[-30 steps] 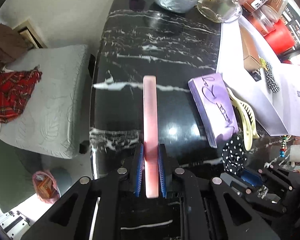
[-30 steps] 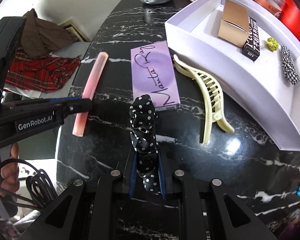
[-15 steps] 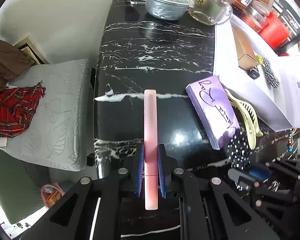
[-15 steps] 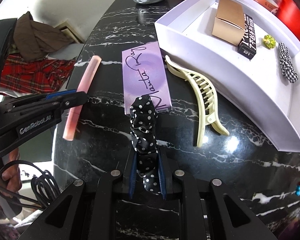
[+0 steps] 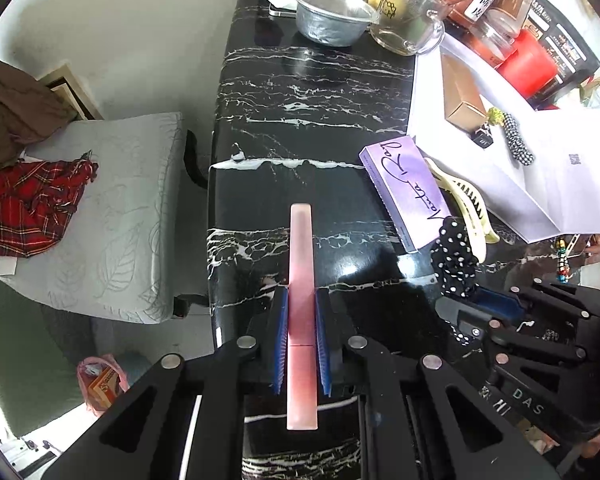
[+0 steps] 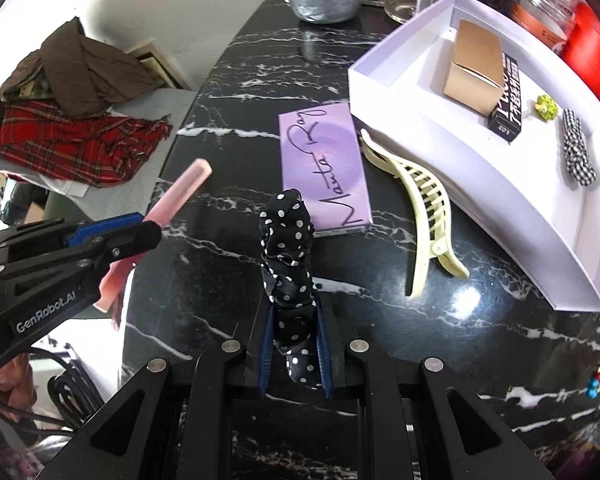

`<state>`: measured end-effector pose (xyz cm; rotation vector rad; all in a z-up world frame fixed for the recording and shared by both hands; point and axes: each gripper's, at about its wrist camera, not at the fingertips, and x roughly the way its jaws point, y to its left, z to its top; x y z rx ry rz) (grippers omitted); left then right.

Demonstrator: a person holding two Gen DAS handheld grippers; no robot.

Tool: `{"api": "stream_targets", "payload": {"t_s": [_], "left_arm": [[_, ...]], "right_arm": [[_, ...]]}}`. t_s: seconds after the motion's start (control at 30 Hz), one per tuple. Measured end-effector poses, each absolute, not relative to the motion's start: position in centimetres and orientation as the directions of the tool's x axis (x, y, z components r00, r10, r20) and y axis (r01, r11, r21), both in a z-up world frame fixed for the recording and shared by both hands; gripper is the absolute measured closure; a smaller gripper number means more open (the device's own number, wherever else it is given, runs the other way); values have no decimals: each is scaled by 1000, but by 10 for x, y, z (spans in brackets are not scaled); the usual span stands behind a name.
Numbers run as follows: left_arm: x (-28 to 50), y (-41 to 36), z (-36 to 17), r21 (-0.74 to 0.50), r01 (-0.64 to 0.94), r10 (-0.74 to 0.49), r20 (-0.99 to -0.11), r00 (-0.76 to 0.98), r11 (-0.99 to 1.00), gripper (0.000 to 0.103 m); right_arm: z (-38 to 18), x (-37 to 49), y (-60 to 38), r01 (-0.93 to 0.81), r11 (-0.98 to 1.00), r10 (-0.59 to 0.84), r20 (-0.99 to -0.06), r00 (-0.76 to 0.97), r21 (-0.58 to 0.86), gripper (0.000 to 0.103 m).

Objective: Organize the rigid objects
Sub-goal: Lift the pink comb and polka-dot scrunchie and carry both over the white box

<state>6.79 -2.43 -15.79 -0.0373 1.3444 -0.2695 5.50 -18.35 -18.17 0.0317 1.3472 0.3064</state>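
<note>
A long, flat, matte pink comb is clamped between the blue ribbed pads of the left tool and is held clear of the counter, a glossy black slab veined with white. The comb's teeth cannot be made out, and its near end is seen over the tool's black frame. A soft, gathered black scrunchie with white dots is pinched in the right tool; its lower end is tucked between the pads and partly hidden.

A flat purple box with handwritten lettering lies on the counter just beyond the scrunchie. A curved cream claw clip of smooth plastic rests just to the right of the purple box. Further right of the purple box stands a shallow white cardboard tray; in it lie a brown carton, a dark narrow box with print too small to read, a small green trinket and a checked fabric band. The tray's right edge is cut off.
</note>
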Motion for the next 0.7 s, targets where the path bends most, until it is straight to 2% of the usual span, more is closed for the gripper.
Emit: {"api": "stream_targets", "payload": {"t_s": [0.33,0.7], "left_arm": [[61,-25,-140,-187,192,-230,-944,236,963,90],[57,-34,-181,-200,201,-231,-962,146,959,90]], "right_arm": [[-164,49,-174,-215,956,246,-941,230,198,84],[-167,42,-184,-185,964,229,-946,229,189,84]]}}
